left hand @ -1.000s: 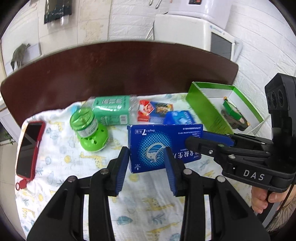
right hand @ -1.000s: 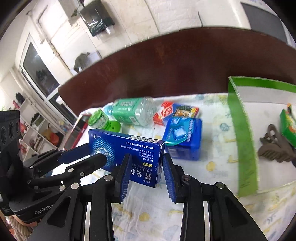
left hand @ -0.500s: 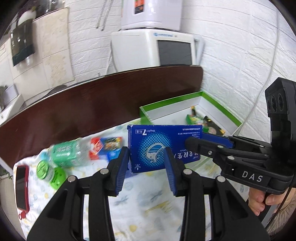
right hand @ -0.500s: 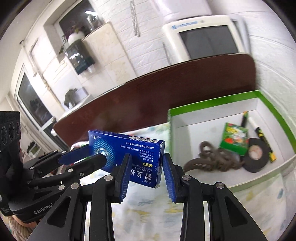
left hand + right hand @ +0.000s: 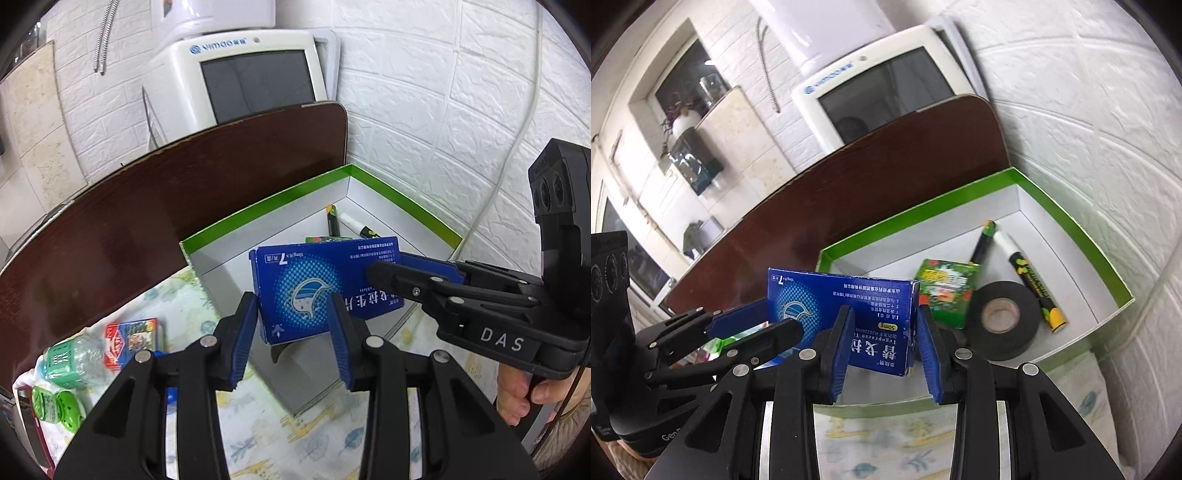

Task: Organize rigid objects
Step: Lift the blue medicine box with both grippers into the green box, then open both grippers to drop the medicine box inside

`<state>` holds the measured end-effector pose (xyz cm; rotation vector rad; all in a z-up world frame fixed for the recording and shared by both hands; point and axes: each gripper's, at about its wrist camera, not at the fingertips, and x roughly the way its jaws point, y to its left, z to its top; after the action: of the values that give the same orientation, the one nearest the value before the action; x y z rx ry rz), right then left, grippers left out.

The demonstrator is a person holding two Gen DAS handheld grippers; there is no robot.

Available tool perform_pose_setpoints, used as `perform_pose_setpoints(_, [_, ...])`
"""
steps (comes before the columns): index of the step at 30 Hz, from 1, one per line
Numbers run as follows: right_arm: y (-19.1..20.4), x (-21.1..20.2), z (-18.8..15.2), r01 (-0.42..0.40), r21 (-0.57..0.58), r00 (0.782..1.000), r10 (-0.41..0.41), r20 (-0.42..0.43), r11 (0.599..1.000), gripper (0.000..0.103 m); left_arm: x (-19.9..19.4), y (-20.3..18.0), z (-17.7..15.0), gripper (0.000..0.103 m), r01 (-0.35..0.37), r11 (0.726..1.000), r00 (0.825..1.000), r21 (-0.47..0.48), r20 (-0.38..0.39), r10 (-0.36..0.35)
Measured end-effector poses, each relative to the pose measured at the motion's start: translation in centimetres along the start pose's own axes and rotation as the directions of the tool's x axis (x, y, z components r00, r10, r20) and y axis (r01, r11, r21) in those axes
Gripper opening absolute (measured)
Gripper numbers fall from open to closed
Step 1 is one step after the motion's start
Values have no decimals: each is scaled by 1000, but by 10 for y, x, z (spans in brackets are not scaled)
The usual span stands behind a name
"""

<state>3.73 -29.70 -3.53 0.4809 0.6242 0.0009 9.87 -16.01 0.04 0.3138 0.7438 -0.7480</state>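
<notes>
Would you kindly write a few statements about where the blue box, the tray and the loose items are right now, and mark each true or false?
1. Both claws grip the blue box, the left claw at one end and the right claw at the other. True.
2. The blue box rests on the floor of the green-rimmed tray. False: it is held in the air at the tray.
3. A roll of black tape lies in the tray. True.
4. The tray holds nothing else. False: a small green box and two pens lie there too.
5. The green-labelled bottle is in the tray. False: it lies on the patterned cloth.
</notes>
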Motion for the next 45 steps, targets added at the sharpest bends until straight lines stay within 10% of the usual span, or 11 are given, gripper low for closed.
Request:
perform_pose_setpoints(23, [-46,59,19,31,69,998,-27,-49,997,36,77,8,21,38,20,999,993,-32,-113,-24])
perform_pose_setpoints(45, [-12,36,19,13,42,1000,-12,-23,999,36,16,67,-6,42,-87,983,996,-160,-26,83])
